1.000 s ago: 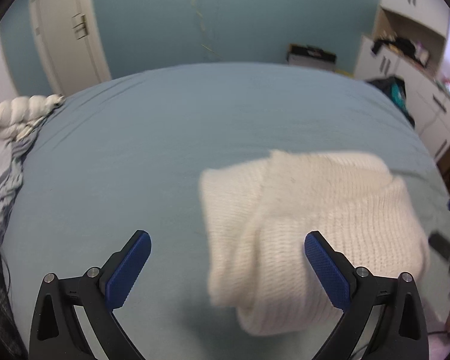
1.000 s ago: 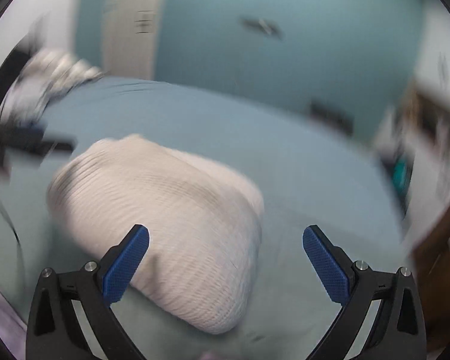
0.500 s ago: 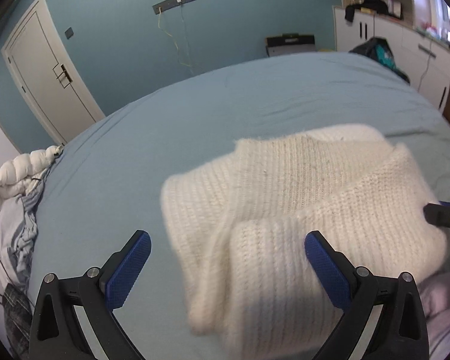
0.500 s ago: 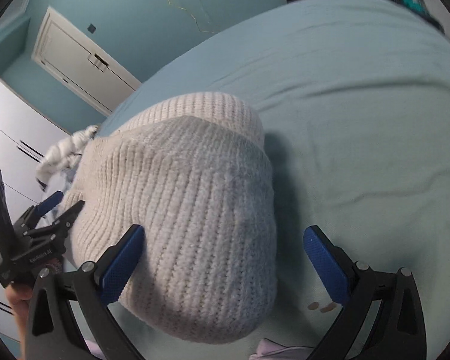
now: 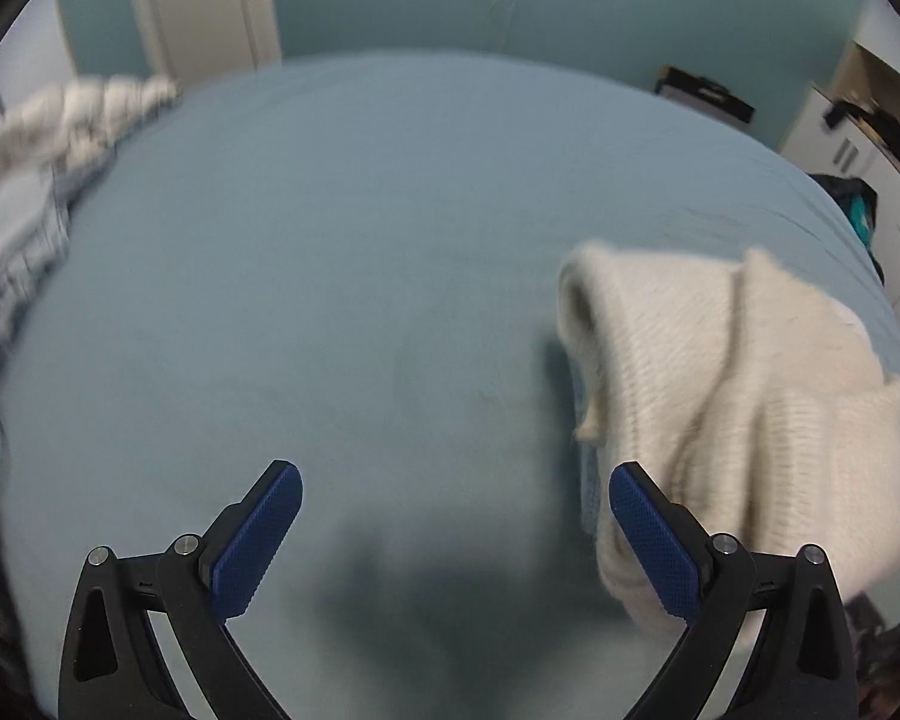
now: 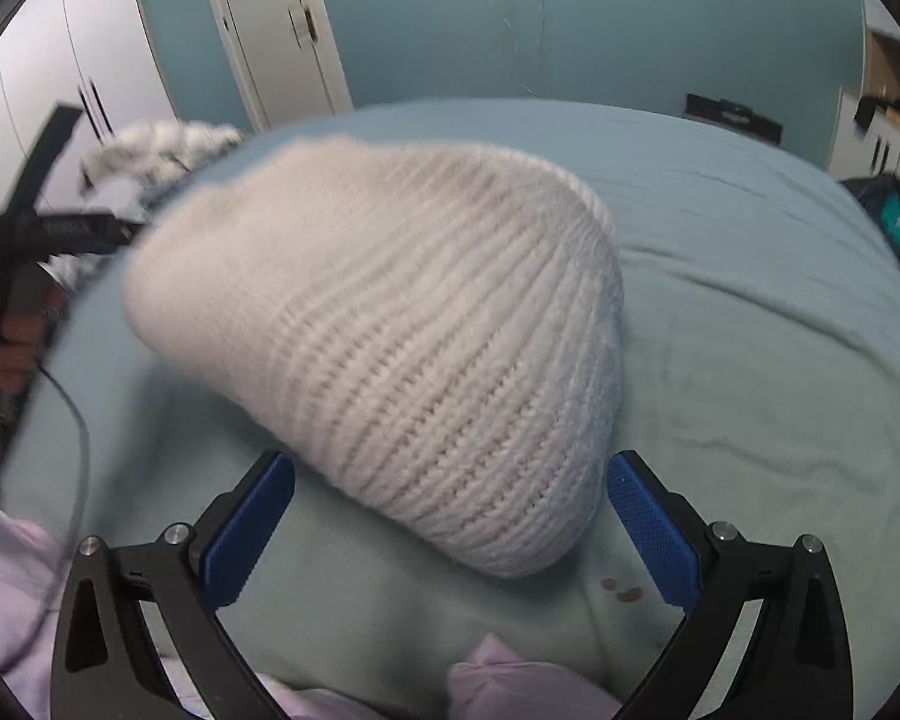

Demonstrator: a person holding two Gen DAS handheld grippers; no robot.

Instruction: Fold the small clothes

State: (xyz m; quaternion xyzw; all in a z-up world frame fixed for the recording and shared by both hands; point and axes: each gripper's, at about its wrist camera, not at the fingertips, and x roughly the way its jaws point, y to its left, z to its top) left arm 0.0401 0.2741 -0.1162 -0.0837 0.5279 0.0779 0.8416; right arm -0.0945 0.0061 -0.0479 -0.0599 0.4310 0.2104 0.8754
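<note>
A cream ribbed knit garment (image 6: 402, 324) lies folded in a thick bundle on the light blue bed sheet (image 6: 750, 360). My right gripper (image 6: 450, 510) is open just in front of the bundle's near rounded end, which sits between the two blue pads without being pinched. In the left wrist view the same knit garment (image 5: 720, 408) lies at the right, beside and beyond the right finger. My left gripper (image 5: 455, 516) is open over the bare bed sheet (image 5: 330, 300), with nothing between its pads.
A heap of white and grey clothes (image 5: 42, 138) lies at the bed's far left corner, seen also as the clothes heap (image 6: 168, 150). A hand (image 6: 6, 324) holds the other tool at the left. Lilac cloth (image 6: 510, 684) lies at the near edge. White cabinets (image 5: 870, 138) stand at the right.
The left gripper has swung left off the knit bundle, which now sits at the right of its view. The right gripper has levelled out, still facing the bundle. Both stay open.
</note>
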